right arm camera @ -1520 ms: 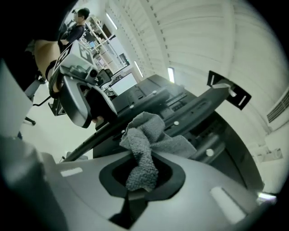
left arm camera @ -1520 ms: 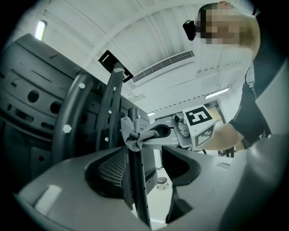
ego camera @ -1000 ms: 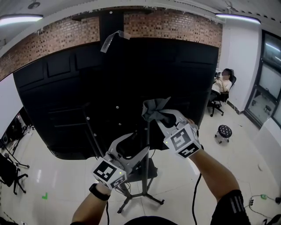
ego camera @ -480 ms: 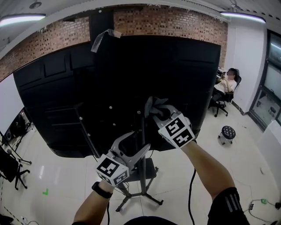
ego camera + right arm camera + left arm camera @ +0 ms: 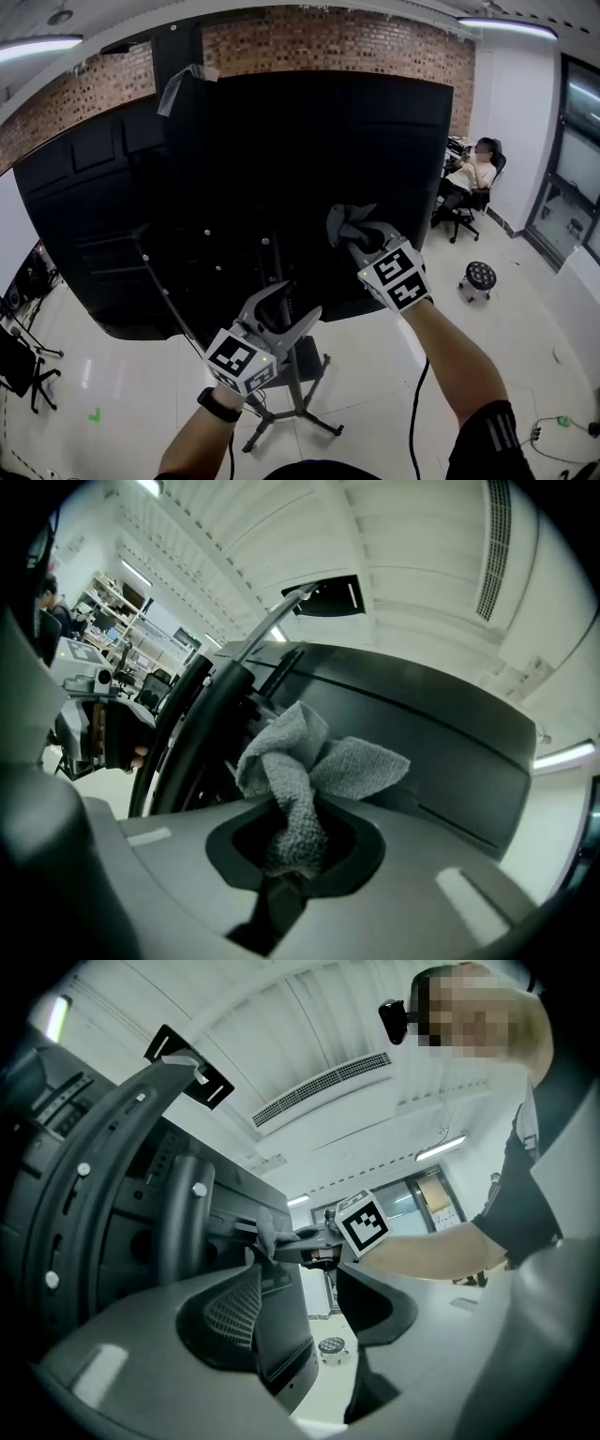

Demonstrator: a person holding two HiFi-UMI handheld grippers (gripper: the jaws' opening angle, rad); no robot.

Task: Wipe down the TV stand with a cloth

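The TV stand's black pole (image 5: 273,274) rises from wheeled legs (image 5: 302,415) and carries the big black TV back (image 5: 281,150). My right gripper (image 5: 361,239) is shut on a grey cloth (image 5: 349,223), held up in front of the TV back, to the right of the pole. In the right gripper view the cloth (image 5: 298,771) bunches out of the shut gripper (image 5: 295,855), with the curved stand bracket (image 5: 202,724) just to its left. My left gripper (image 5: 298,302) is open and holds nothing, low beside the pole. Its own view has the pole (image 5: 183,1227) left of the open gripper (image 5: 314,1307).
A person sits on an office chair (image 5: 466,180) at the far right, with a small round stool (image 5: 479,277) nearby. Another chair base (image 5: 21,367) stands at the left edge. A strip of tape (image 5: 178,82) hangs from the TV's top. A cable (image 5: 418,412) trails from my right arm.
The cloth in my right gripper, against the pole half a second ago, now sits right of it. The view has shifted. My left gripper stays open in about the same place.
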